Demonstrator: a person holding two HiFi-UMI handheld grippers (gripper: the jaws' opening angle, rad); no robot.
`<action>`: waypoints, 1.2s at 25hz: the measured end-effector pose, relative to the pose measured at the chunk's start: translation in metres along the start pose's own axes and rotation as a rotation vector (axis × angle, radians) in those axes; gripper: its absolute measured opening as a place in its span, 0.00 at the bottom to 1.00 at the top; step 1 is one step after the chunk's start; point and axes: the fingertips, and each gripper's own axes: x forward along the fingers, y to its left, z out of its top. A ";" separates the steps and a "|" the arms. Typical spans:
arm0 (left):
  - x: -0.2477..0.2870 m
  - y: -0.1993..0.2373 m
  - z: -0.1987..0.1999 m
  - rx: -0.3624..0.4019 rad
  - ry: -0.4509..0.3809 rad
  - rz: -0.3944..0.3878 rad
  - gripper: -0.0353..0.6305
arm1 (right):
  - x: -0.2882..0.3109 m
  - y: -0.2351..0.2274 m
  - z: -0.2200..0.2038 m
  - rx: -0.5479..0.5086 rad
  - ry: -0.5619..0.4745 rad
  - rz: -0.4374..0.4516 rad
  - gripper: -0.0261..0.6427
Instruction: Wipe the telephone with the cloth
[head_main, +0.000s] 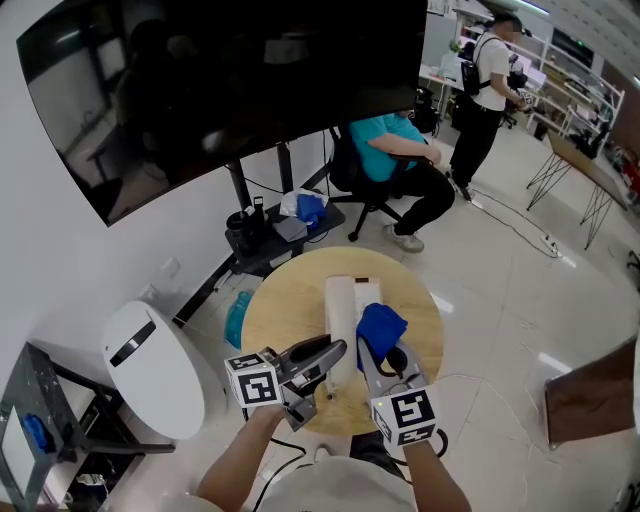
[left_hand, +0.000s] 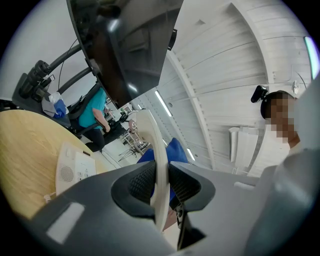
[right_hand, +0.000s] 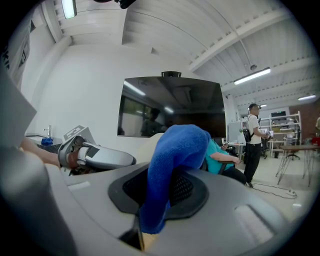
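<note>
A white telephone base lies on a round wooden table; in the left gripper view the telephone base shows its speaker grille and buttons. My left gripper is shut on the white handset, which stands edge-on as a thin curved handset between the pads of the left gripper. My right gripper is shut on a blue cloth, just right of the handset. The cloth bulges up out of the right gripper, and the left gripper shows beside it.
A big dark screen on a stand rises behind the table. A seated person and a standing person are beyond it. A white rounded unit sits at the left, and a cable lies on the floor.
</note>
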 end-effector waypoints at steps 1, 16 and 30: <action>0.001 0.000 -0.002 0.003 0.004 -0.002 0.17 | 0.001 -0.001 0.002 -0.002 -0.004 -0.001 0.13; 0.006 -0.008 -0.022 -0.015 0.061 -0.049 0.17 | 0.015 -0.033 0.040 -0.049 -0.062 -0.047 0.13; 0.001 -0.023 -0.019 -0.052 0.088 -0.125 0.17 | 0.031 -0.044 0.014 -0.065 -0.039 -0.040 0.13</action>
